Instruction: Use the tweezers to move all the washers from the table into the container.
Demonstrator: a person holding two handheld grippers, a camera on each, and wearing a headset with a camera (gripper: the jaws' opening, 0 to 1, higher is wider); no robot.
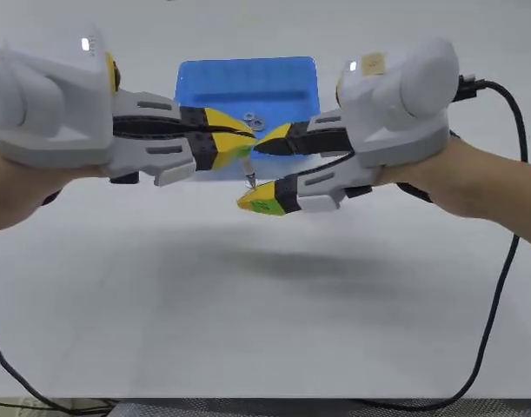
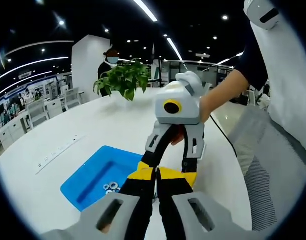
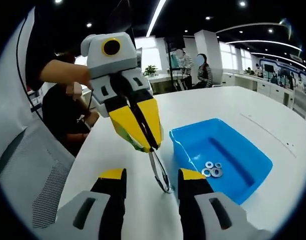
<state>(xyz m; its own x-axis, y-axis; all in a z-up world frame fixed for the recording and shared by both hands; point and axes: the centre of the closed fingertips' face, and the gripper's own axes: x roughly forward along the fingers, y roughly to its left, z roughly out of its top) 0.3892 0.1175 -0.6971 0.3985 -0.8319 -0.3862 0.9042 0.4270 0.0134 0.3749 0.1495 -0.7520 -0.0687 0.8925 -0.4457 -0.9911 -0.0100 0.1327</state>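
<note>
1. Step in hand: you held the tweezers in the left gripper. Its jaws were clamped together on the tool's upper end, and the tips pointed down at the table, just beside the container. I judged this to be the pick-up stage of a transfer.
2. The right gripper faced the left one. Its jaws stood wide apart, one on each side of the tweezers, and gripped nothing.
3. Washers: a small cluster lay on the container floor, near one wall. I could not tell whether any remained on the table.
4. A small ring-like shape sat at the tweezer tips in the right gripper view. It may have been a washer, but it was too small to confirm.
5. Next move, in my judgement: you needed to close the right gripper gently on the tweezer legs so the tips pinched. You would then lift both grippers together over the container wall and ease off. Too hard a squeeze risked the tips crossing and flicking the washer away.
6. Views compared:
   - The right gripper view gave the tweezers at full length, the clamp on them, and the washers in the container.
   - The head view gave a short stub of the tool between the open jaws, and showed that both grippers met in front of the container's near wall.
   - The left gripper view gave the right gripper head-on, with the container low to its left. The tweezers were mostly hidden behind its own jaws.
</note>
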